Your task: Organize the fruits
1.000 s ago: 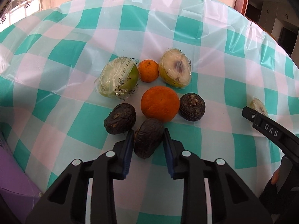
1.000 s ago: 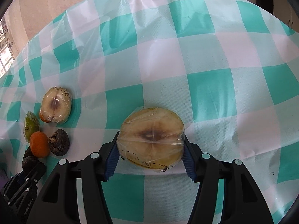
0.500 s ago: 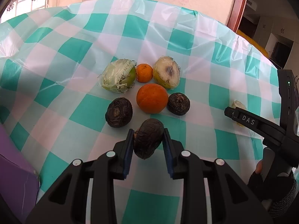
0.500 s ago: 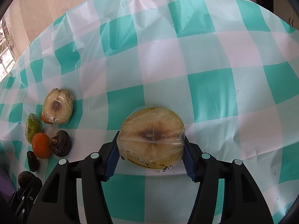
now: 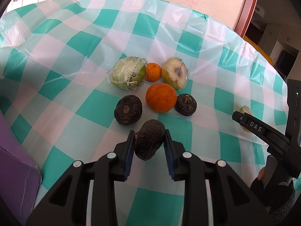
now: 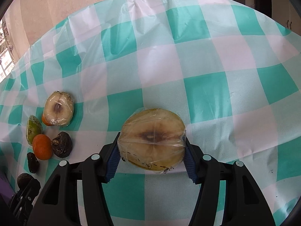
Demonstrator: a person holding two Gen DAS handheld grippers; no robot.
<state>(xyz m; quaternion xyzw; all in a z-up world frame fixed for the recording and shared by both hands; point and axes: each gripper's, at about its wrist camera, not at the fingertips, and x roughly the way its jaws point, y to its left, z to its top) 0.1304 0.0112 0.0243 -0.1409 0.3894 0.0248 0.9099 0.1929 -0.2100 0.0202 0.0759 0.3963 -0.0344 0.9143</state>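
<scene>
My left gripper [image 5: 149, 139] is shut on a dark wrinkled fruit [image 5: 149, 139] and holds it above the checked tablecloth [image 5: 79, 86]. Ahead lie a big orange [image 5: 161, 97], a small orange [image 5: 153, 72], two more dark fruits [image 5: 128, 110] [image 5: 186, 104], a wrapped green fruit [image 5: 127, 72] and a wrapped cut half [image 5: 175, 73]. My right gripper [image 6: 151, 150] is shut on a plastic-wrapped cut fruit half [image 6: 152, 139], cut face up. The fruit group shows at the left of the right wrist view, around the big orange [image 6: 42, 146].
A purple box [image 5: 15, 162] stands at the table's left front. The right gripper's body [image 5: 263, 131] and a gloved hand [image 5: 276, 195] fill the right of the left wrist view. A pink wall and a wooden door frame [image 5: 246, 5] lie beyond the table.
My left gripper has lifted the dark fruit off the cloth and drawn back from the fruit group. My right gripper has kept its hold on the wrapped half and barely moved.
</scene>
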